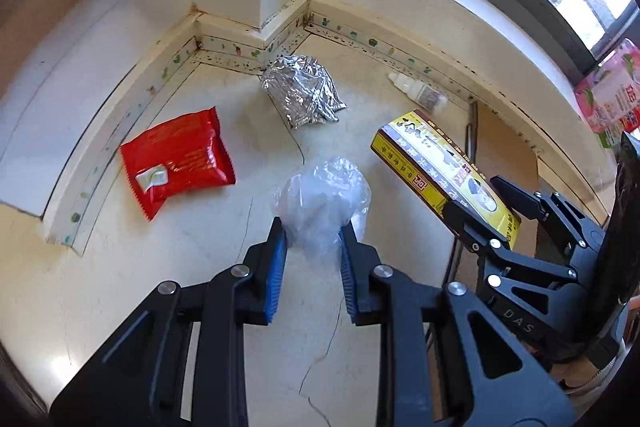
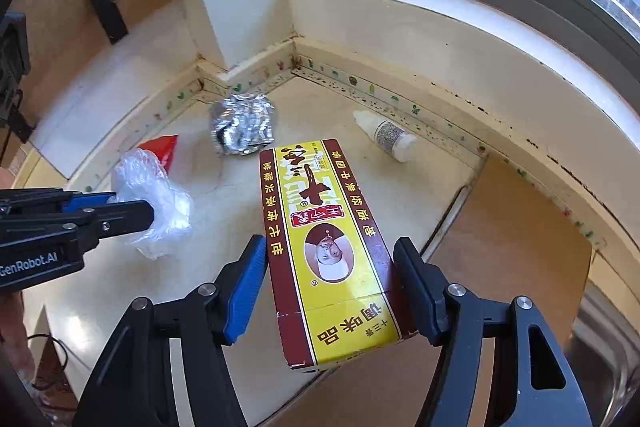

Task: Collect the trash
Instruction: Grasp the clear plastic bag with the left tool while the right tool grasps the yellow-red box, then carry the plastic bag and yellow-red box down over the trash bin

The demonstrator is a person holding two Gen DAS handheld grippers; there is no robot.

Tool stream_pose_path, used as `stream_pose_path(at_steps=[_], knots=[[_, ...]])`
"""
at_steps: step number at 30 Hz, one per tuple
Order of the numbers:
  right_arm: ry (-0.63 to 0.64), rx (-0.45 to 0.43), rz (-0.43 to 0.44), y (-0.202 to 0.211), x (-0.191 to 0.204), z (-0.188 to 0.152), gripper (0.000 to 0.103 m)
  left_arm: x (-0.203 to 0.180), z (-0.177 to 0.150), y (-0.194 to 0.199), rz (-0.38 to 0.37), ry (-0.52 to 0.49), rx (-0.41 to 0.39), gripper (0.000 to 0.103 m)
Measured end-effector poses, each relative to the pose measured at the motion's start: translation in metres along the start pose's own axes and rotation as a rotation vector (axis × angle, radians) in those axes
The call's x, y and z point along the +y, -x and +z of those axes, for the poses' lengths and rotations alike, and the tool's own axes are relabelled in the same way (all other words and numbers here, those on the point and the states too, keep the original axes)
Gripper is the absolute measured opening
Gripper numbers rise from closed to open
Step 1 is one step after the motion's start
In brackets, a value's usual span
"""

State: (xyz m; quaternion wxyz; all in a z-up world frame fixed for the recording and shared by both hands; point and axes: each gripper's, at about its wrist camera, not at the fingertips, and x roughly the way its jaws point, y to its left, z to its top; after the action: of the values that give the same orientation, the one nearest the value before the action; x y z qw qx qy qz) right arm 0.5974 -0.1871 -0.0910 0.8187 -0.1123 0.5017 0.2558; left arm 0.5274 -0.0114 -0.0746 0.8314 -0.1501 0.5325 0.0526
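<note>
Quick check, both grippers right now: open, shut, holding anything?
Left gripper: shut on the clear plastic bag.
Right gripper: shut on the yellow box, lifted off the counter.

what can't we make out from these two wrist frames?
- Red packet: right wrist view, mostly hidden behind the clear plastic bag in the left claw.
- Small white bottle: label print too small in both views.
- Yellow box: whether the right claw pads press it is unclear.
- Pink package: left wrist view, cut off by the edge.
</note>
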Motion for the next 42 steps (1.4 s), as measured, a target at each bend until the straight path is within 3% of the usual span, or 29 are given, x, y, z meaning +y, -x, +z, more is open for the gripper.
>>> stream_pose_path(at_steps=[11, 24, 33, 42], knots=[[-0.042, -0.087, 0.021, 0.097, 0.059, -0.061, 0.064, 0.036, -0.077, 0.09, -0.052, -0.052, -0.065, 0.022], [-0.171, -0.2, -0.07, 0.217, 0.173, -0.194, 0.064, 0.116, -0.215, 0.179, -0.144, -0.187, -0.076, 0.022], [-0.283, -0.205, -0.12, 0.255, 0.281, -0.295, 0.064, 0.158, -0.314, 0.201, -0.183, -0.284, -0.015, 0.021], [-0.332, -0.057, -0.113, 0.253, 0.338, -0.386, 0.064, 0.181, -0.391, 0.17, -0.202, -0.286, 0.125, 0.021]])
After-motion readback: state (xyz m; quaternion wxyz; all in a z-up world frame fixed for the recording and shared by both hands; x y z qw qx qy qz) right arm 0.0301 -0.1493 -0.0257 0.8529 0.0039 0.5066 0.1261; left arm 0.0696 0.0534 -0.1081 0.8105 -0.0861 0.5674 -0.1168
